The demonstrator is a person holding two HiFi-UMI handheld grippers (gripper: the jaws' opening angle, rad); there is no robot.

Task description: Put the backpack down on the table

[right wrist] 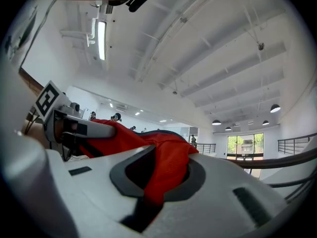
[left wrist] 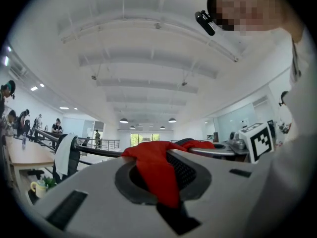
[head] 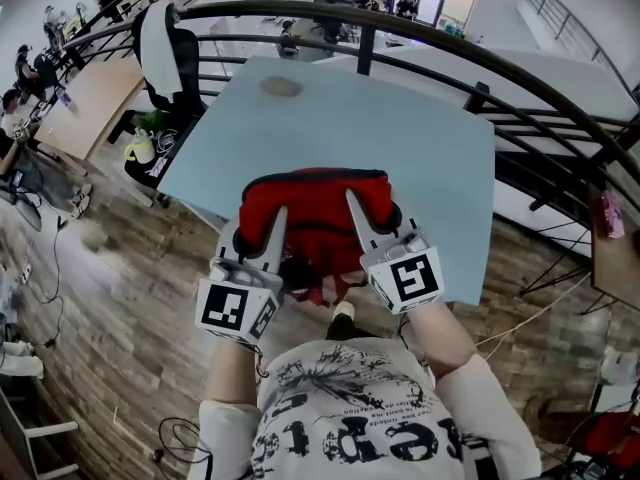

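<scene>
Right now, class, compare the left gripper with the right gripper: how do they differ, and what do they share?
The left gripper clamps the left side of the red backpack; the right gripper clamps its right side. In the head view the left gripper's marker cube sits lower than the right gripper's, with a different pattern. Shared: both are shut on red fabric.

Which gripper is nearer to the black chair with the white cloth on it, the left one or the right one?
Left. The left gripper, shut on the backpack, is on the side toward the chair. The right gripper grips the backpack's other side, farther from the chair.
</scene>
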